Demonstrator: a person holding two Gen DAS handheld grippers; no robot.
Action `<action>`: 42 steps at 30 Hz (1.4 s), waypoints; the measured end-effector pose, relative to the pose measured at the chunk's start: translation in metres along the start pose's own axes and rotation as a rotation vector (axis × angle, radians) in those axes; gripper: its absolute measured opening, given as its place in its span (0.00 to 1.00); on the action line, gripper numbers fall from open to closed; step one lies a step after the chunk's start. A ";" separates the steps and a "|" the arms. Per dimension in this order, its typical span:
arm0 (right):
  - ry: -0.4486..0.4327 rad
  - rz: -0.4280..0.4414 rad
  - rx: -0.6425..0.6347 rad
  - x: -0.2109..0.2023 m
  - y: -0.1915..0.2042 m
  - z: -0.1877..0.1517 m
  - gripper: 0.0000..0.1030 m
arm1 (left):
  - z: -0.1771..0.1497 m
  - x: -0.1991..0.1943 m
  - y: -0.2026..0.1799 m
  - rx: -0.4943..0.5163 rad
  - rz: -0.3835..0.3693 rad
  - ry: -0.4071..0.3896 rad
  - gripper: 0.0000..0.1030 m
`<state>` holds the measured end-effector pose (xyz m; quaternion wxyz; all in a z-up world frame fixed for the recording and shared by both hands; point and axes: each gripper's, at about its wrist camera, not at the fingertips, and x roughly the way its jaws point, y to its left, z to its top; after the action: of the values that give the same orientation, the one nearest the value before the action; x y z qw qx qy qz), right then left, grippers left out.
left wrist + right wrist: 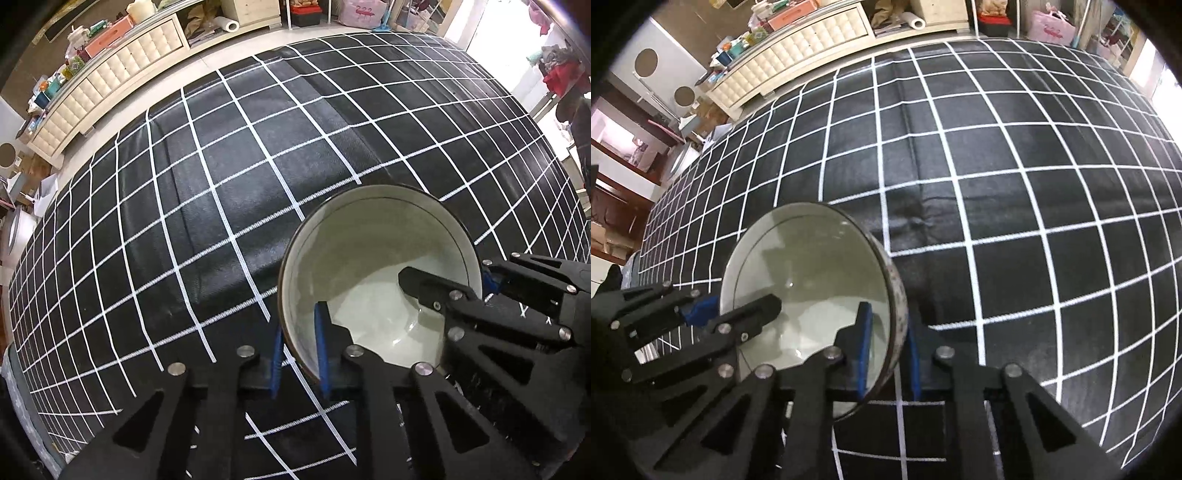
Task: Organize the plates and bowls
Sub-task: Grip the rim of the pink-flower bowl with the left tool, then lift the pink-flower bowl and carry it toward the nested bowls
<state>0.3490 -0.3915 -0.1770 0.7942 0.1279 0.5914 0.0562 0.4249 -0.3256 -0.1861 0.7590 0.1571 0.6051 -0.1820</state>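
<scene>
On the black cloth with its white grid (pixel 229 177), a single bowl (pixel 369 266) sits near the front edge, and both grippers have it by the rim. The left gripper (pixel 299 354) is drawn in narrow, its blue-padded fingers (pixel 322 343) clamped on the bowl's near-left wall, one pad inside the bowl and one outside. The right gripper (pixel 889 354) is likewise narrow and pinches the opposite wall, one blue pad against the pale inner face and the other against the speckled outer side. Each gripper shows in the other's camera, reaching in over the rim from the side.

The cloth covers the table and shows a few creases and a long fold running away from the bowl. Beyond the table's far edge stands a long cream cabinet (pixel 798 48) with a quilted front, its top crowded with boxes and small items; a paper roll (pixel 232 25) lies on the lower shelf beside it, and a pink bag (pixel 1051 24) stands further right.

The bowl is round, pale grey-white inside with a dark rim, and its mouth faces up. I cannot tell whether its base touches the cloth or hangs just above it.
</scene>
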 end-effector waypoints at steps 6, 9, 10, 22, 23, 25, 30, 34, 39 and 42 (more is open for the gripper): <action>-0.016 0.000 0.009 -0.021 0.000 -0.014 0.19 | -0.012 -0.009 -0.008 0.012 0.012 -0.001 0.13; -0.021 0.004 0.007 -0.032 0.008 -0.018 0.19 | -0.020 -0.020 -0.008 0.004 -0.002 -0.011 0.13; -0.024 0.004 0.007 -0.034 0.009 -0.019 0.19 | -0.023 -0.026 -0.008 0.002 0.000 -0.018 0.13; -0.068 0.018 -0.034 -0.071 0.050 -0.036 0.19 | -0.058 -0.088 0.006 -0.027 0.006 -0.089 0.13; -0.071 0.018 -0.038 -0.072 0.056 -0.036 0.19 | -0.061 -0.091 0.008 -0.030 0.008 -0.092 0.13; -0.074 0.024 -0.047 -0.076 0.065 -0.037 0.19 | -0.069 -0.100 0.013 -0.036 0.009 -0.102 0.13; -0.073 0.052 -0.062 -0.082 0.090 -0.046 0.19 | -0.093 -0.122 0.027 -0.066 0.019 -0.125 0.13; -0.071 0.052 -0.091 -0.086 0.113 -0.054 0.19 | -0.115 -0.140 0.041 -0.088 0.025 -0.142 0.13; -0.068 0.046 -0.136 -0.089 0.140 -0.070 0.19 | -0.144 -0.154 0.056 -0.108 0.036 -0.155 0.13; -0.061 0.043 -0.158 -0.088 0.155 -0.079 0.19 | -0.161 -0.158 0.065 -0.126 0.039 -0.156 0.13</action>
<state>0.2571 -0.2530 -0.0747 0.8182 0.0794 0.5576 0.1157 0.2848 -0.1803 -0.0659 0.8156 0.1063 0.5513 -0.1403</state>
